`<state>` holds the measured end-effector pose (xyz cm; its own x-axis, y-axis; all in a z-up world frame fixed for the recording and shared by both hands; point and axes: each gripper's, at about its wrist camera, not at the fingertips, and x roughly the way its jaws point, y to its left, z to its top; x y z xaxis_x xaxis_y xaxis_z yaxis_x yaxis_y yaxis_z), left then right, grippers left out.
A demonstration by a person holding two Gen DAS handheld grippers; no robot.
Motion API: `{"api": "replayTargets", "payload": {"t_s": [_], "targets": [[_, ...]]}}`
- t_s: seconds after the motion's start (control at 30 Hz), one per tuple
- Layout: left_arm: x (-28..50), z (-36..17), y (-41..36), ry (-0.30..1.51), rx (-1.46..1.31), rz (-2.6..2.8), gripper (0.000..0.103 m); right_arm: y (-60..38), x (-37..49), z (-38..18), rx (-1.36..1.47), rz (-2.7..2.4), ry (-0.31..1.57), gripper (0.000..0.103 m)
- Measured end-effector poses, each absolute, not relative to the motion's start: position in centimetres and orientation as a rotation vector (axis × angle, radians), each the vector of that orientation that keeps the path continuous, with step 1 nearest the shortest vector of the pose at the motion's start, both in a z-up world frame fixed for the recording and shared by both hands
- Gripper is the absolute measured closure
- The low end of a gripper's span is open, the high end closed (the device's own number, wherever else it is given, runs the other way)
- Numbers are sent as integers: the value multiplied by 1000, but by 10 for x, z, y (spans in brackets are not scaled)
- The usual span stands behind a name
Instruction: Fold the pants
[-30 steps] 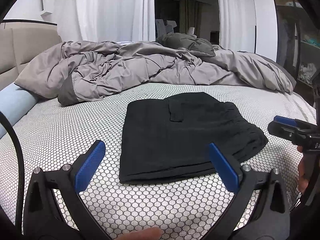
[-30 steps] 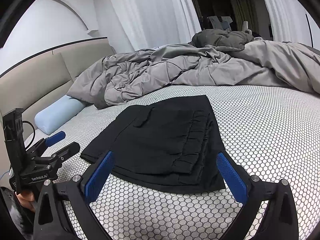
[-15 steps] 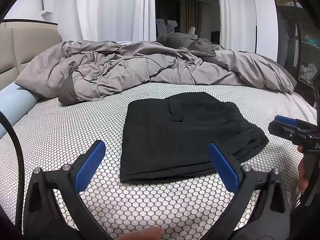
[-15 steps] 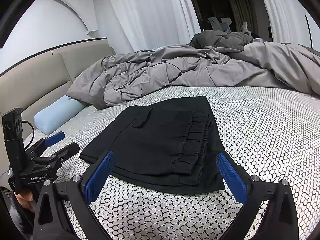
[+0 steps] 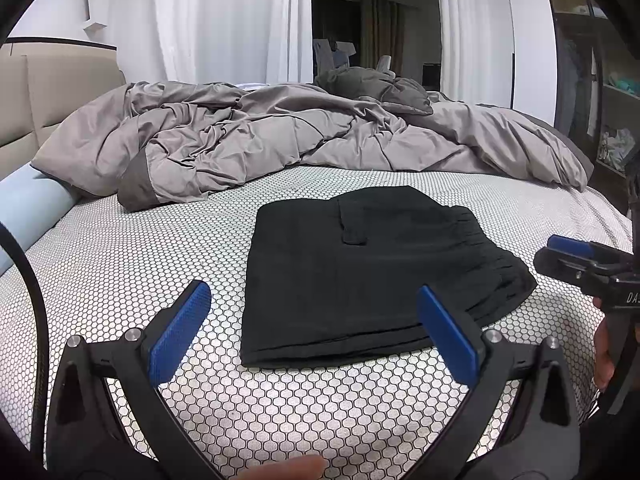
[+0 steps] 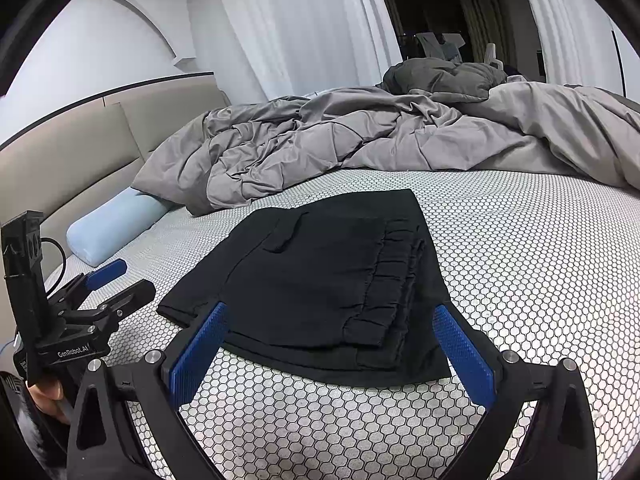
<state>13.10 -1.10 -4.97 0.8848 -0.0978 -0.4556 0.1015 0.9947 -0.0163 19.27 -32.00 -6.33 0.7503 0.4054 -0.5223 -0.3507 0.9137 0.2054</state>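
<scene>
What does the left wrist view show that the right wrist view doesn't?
Only the left wrist view: dark shelving at the right edge and the right gripper from the side. Only the right wrist view: the left gripper, open. Both: folded black pants on the honeycomb sheet, grey duvet, blue pillow, beige headboard.

Folded black pants lie on the honeycomb-patterned bed; left gripper jaws apart, seemingly empty.
</scene>
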Motion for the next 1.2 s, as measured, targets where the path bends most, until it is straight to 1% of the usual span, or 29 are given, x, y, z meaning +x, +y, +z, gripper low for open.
{"api": "replayTargets", "payload": {"t_s": [1.2], "targets": [[132,-49,-7,473,8,-112,1,-323,197,-67,80,418,592,0]]}}
